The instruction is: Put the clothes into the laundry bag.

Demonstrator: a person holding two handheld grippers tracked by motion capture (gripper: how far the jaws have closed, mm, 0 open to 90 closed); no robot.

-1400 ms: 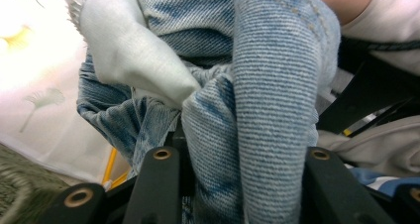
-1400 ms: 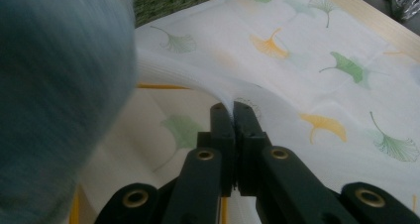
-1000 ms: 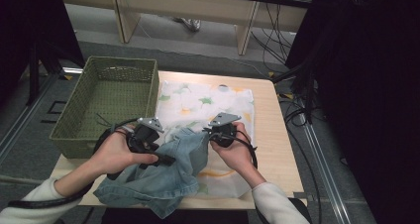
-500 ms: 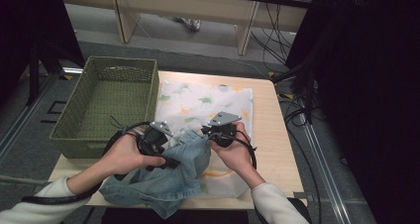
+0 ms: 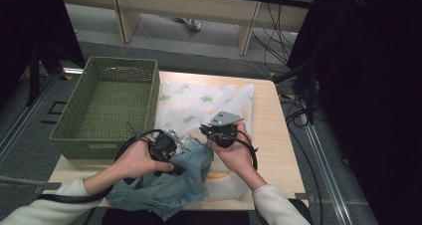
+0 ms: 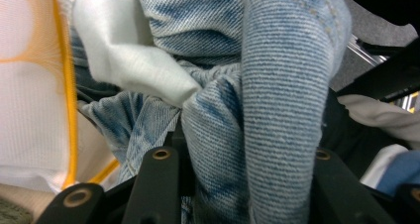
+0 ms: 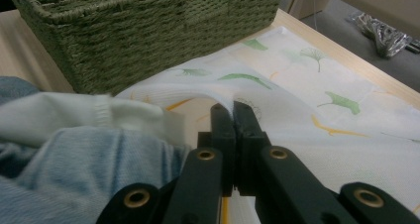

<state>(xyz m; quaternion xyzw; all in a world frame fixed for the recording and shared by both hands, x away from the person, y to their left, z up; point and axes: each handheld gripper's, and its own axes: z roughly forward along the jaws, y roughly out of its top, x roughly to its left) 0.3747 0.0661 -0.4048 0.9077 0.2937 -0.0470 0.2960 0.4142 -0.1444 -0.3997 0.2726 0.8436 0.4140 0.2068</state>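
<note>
Currently mid-job: denim garment (image 5: 164,185) lies bunched at the near edge of the bench (image 5: 271,130), partly on the white leaf-print cloth (image 5: 199,103) spread over the bench top, partly hanging off the front. Not folded, not flat.

Left claw (image 5: 171,148): clamped on a thick roll of the denim; in the left gripper view the blue fabric (image 6: 277,110) fills the gap between the jaws, with a white pocket lining (image 6: 133,60) showing beside it.

Right claw (image 7: 233,117): jaws closed tight together. In the right gripper view a thin white edge seems pinched at the tips, but cannot tell for sure whether it belongs to the garment or the cloth. In the high view it (image 5: 211,133) sits at the upper right corner of the denim heap.

Green woven basket (image 5: 99,135) stands at the left of the bench, just beside the cloth, with nothing in it.

Judgement: early stage. Both hands have purchase on the fabric, and that is all that is done. Spreading or folding the garment, and any move to the basket, is left.
</note>
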